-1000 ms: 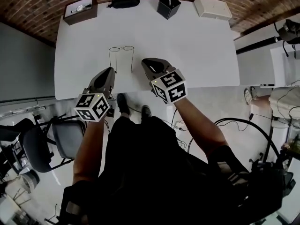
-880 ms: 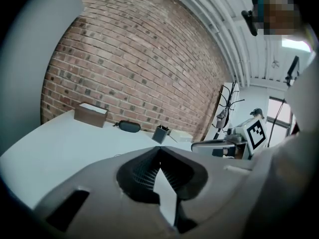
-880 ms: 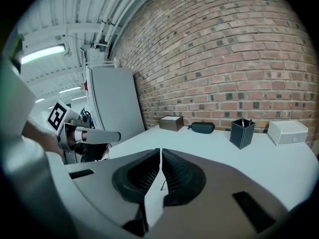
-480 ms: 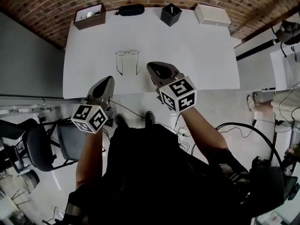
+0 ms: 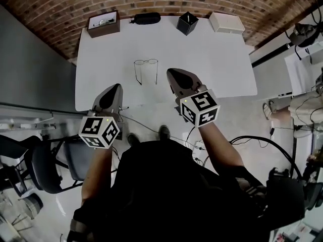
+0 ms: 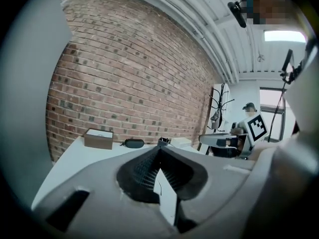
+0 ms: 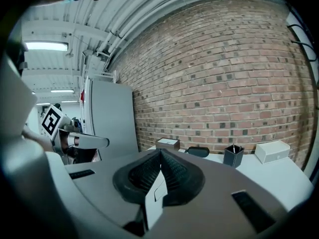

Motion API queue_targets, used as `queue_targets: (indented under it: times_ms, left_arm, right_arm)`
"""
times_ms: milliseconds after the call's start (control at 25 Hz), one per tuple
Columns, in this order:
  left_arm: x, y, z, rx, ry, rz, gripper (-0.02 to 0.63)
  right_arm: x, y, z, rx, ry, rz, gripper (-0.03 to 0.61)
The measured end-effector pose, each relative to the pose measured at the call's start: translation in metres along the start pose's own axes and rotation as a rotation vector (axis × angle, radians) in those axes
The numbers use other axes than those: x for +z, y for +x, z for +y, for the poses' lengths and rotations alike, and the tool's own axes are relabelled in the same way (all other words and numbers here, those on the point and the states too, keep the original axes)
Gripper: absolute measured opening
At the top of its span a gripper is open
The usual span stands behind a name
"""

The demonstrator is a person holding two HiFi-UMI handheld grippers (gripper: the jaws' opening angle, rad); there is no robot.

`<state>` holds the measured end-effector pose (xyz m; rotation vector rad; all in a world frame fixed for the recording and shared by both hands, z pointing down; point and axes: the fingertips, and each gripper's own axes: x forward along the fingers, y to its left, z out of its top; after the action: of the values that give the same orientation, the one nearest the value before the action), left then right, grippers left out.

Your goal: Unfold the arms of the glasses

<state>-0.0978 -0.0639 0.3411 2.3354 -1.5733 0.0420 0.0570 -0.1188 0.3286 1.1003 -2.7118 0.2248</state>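
Both grippers have drawn back and up from the glasses (image 5: 146,69) since a second ago. Left gripper (image 5: 116,87) and right gripper (image 5: 173,74) are clenched and empty, on the person's side of the glasses. Glasses lie on table (image 5: 217,59), arms apparently unfolded. Judgement: retreat straight, clear of the arm tips.

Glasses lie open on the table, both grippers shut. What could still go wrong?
In the head view the right gripper sits close beside the glasses; a sideways swing could knock them or fold an arm back. The left gripper is shut too, so any regrip needs jaws opened first.
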Motion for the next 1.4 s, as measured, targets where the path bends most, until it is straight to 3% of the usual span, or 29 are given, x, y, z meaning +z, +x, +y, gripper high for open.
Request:
queue_targets:
  times_ms: [280, 560, 1400]
  left_arm:
    - [0.019, -0.029, 0.024, 0.101, 0.027, -0.040, 0.009]
    - [0.033, -0.046, 0.027, 0.111, -0.005, -0.096, 0.009]
    - [0.038, -0.049, 0.018, 0.163, 0.078, -0.117, 0.009]
  right_arm:
    - [0.020, -0.012, 0.021, -0.077, 0.001, -0.047, 0.009]
    - [0.029, -0.021, 0.032, -0.109, -0.008, -0.065, 0.008]
    - [0.026, -0.027, 0.024, -0.140, 0.010, -0.091, 0.008]
